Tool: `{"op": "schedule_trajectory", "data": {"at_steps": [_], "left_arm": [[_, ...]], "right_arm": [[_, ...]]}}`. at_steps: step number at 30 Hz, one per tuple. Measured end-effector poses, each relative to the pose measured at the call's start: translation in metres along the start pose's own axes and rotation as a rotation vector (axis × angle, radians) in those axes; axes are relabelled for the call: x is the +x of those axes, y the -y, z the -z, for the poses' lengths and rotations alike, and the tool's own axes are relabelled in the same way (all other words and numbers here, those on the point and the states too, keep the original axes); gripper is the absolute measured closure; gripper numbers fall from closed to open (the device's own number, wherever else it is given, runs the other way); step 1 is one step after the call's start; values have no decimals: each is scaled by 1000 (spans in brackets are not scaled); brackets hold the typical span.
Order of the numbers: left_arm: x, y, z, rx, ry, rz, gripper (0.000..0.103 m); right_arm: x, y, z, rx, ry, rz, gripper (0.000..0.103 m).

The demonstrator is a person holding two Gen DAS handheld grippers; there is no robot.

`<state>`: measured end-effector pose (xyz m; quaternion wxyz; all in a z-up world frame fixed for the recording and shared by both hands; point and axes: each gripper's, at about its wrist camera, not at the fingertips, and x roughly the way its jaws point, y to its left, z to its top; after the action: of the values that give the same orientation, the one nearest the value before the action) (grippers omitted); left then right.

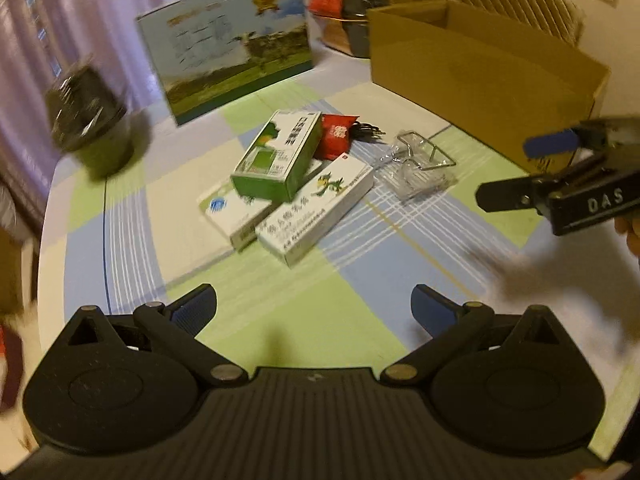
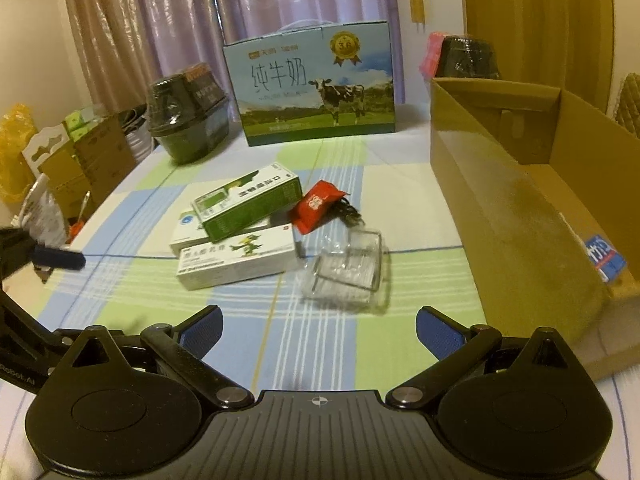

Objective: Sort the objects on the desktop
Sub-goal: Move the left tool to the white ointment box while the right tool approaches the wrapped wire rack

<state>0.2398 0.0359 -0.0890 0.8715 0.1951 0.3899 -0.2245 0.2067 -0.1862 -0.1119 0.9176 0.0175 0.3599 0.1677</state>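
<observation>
Both the left gripper (image 1: 314, 306) and right gripper (image 2: 318, 330) gape wide, empty; approach the clear tray (image 2: 347, 266) squarely, mid-tabletop beside the cardboard box (image 2: 520, 208).

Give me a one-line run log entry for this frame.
phase: approach | left gripper: open, empty | right gripper: open, empty | medicine boxes: stacked on table | clear case: beside them | cardboard box: open

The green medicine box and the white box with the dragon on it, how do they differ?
The green medicine box is mostly green and rests tilted on top of the other boxes; the white dragon box is mostly white, flatter, and lies on the tablecloth. Both are closed rectangular cartons in the same pile.
</observation>
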Motion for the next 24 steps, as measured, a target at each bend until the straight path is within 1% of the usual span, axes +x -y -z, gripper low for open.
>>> {"op": "schedule_trajectory", "data": {"at_steps": [5, 7, 9, 11, 17, 19, 22, 24], "left_arm": [[23, 0, -12, 110, -5, 35, 2], [33, -1, -17, 137, -3, 46, 4], [41, -3, -21, 154, 0, 58, 7], [49, -5, -24, 164, 1, 68, 8], [71, -17, -31, 182, -7, 120, 13], [77, -19, -33, 205, -11, 127, 17], [89, -23, -36, 231, -39, 147, 24], [97, -24, -38, 247, -54, 154, 26]], "right_arm": [[22, -1, -3, -16, 6, 17, 4], [31, 1, -4, -22, 2, 23, 10], [40, 4, -6, -20, -8, 30, 16], [49, 7, -9, -20, -14, 35, 18], [66, 15, -17, -11, -29, 50, 20], [72, 17, -20, -15, -39, 48, 22], [78, 19, -22, -16, -52, 53, 24], [82, 22, -23, -4, -61, 45, 25]]}}
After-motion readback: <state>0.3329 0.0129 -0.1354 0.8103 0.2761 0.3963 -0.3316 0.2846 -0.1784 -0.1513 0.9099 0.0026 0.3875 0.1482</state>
